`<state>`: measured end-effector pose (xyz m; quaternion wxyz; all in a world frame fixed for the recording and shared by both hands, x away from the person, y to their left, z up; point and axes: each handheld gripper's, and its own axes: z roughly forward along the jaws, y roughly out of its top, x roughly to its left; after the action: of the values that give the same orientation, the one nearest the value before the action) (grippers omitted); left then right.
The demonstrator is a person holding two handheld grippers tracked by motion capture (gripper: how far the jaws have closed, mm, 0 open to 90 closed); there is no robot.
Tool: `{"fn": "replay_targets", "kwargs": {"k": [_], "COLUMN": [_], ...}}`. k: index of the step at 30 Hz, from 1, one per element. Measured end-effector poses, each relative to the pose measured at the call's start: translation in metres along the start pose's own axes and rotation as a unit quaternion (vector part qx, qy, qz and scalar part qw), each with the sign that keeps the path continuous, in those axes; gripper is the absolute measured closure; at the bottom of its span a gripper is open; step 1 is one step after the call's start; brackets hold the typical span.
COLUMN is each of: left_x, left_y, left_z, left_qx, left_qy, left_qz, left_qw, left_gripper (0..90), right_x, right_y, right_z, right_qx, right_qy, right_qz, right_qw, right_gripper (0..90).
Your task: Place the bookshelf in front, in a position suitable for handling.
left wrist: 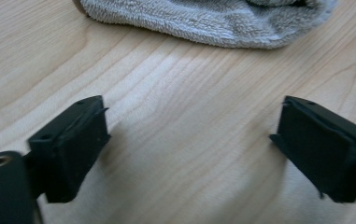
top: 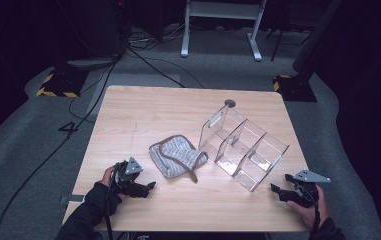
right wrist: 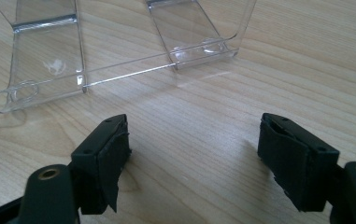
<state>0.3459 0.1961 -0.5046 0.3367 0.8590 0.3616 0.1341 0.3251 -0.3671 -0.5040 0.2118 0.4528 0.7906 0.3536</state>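
Note:
A folded grey towel with a brown edge (top: 177,156) lies at the middle of the wooden table (top: 143,110). To its right stands a clear plastic divided organizer (top: 243,146). My left gripper (top: 149,186) rests near the front left edge, pointing right toward the towel (left wrist: 203,18), jaws open with bare wood between them. Near the front right corner my right gripper (top: 274,189) points left at the organizer (right wrist: 119,42), also open and holding nothing. Its own view has the organizer's lower edge just ahead of the jaws.
A round grommet (top: 229,103) sits at the table's far edge. Beyond the table are cables on grey carpet, a white desk frame (top: 223,25) and yellow-black marked bases (top: 58,85).

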Motion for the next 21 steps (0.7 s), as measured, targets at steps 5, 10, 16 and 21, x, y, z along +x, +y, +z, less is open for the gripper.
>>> {"fn": "replay_targets", "kwargs": {"k": [5,10,16,21], "left_x": [0.002,0.001,-0.009,-0.015], "left_y": [0.001,-0.004,-0.001,0.007], "left_z": [0.001,-0.006,-0.009,-0.013], "left_qx": [0.001,0.001,-0.002,-0.019], "left_qy": [-0.006,-0.013,0.01,-0.008], "left_qz": [0.009,0.012,0.016,0.036], "left_qw": [0.9999,0.9998,0.9998,0.9991], "left_gripper": [6.5,11.1,20.9,19.1], "right_x": [0.003,0.013,0.035,0.053], "right_y": [0.0,0.008,0.018,0.026], "right_z": [-0.005,-0.022,-0.041,-0.045], "right_qx": [-0.021,-0.063,-0.106,-0.118], "right_qy": [-0.004,0.005,0.034,0.035], "right_qz": [-0.008,-0.015,-0.041,-0.074], "right_qw": [0.9997,0.9979,0.9929,0.9897], "right_gripper": [28.6,30.0,28.1,25.7]}}
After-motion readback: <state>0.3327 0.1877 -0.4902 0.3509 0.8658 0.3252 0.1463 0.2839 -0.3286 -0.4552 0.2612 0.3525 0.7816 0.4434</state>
